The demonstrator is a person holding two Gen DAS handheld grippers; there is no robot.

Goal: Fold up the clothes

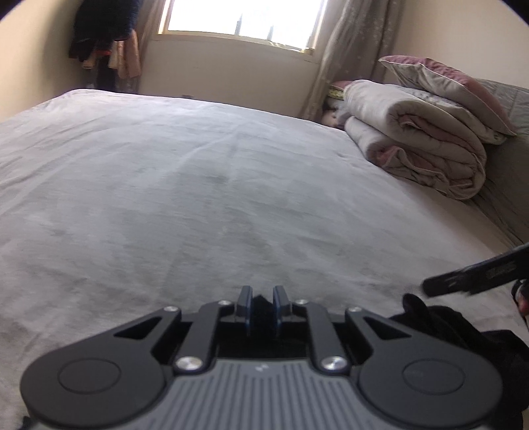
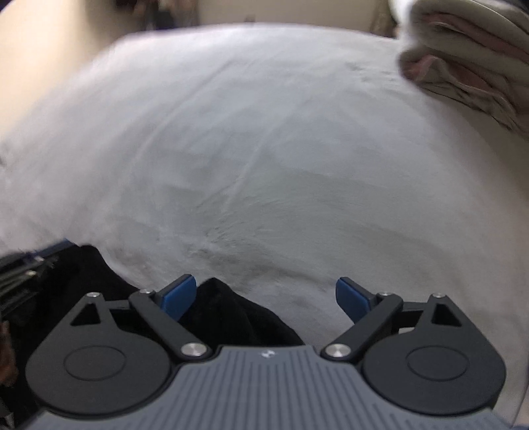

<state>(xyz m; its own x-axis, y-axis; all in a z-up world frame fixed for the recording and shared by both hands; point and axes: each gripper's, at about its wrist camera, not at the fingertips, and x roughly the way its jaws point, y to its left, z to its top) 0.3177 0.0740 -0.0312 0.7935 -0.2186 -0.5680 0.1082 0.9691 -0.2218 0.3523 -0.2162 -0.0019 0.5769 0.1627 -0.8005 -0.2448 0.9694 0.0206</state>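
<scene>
**Black garment pinched at the near edge of the bed**

The left gripper (image 1: 263, 302) has its jaws drawn narrow, clamped on a fold of the soft black fabric garment (image 1: 439, 325), which bunches low at the right in the left wrist view. The right gripper (image 2: 266, 296) stands with jaws wide, a hump of the same cloth just inside its left finger. Ahead lies the wide pale grey plush bedspread (image 1: 198, 185), bare across its middle. A stack of folded grey-and-pink quilts (image 1: 426, 132) sits at the far right of the bed, beneath a bright window (image 1: 244, 16) with pale curtains (image 1: 350, 43). Dark clothes (image 1: 99, 33) hang in the far left corner.
</scene>
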